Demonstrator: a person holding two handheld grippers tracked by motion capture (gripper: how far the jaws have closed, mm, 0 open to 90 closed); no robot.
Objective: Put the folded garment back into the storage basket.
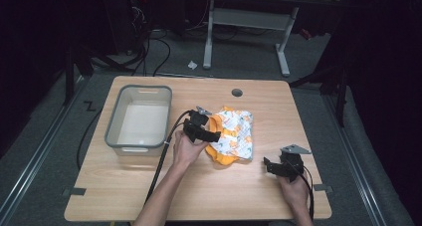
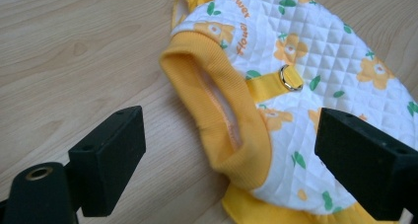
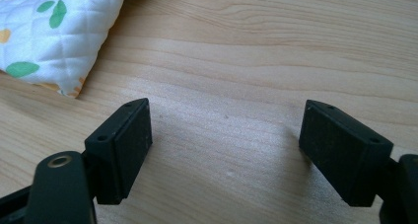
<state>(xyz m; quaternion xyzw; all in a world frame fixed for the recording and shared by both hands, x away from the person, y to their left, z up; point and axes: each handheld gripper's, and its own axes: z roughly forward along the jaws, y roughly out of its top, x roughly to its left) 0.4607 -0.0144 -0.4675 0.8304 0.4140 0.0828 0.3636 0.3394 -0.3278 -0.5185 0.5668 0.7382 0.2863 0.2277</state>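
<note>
Garment (image 1: 233,135): small quilted white vest with orange flowers, green leaves and orange ribbed trim; lies flat on the bench (image 1: 149,186), right of the bin and near the bench's middle.
Garment detail: in the left gripper view a yellow strap with a metal ring (image 2: 291,79) sits on the quilted back; the ribbed opening (image 2: 222,110) faces the camera.
Left gripper (image 1: 208,135): held at the garment's left edge, just right of the bin's near corner.
Left jaws: spread wide; in the left gripper view the ribbed opening lies between them, one jaw over bare wood, the other over the quilted cloth. Contact with the cloth cannot be told.
Right gripper (image 1: 271,167): low over the bench, right of the garment's near corner and apart from it.
Right jaws: spread wide, bare wood between them; a corner of the garment (image 3: 54,31) lies beyond them at upper left.
Bin (image 1: 139,119): grey, rectangular, pale inside; stands left of the garment, close to the left gripper.
Bench surface: light wood, with a round hole (image 1: 237,92) beyond the garment.
</note>
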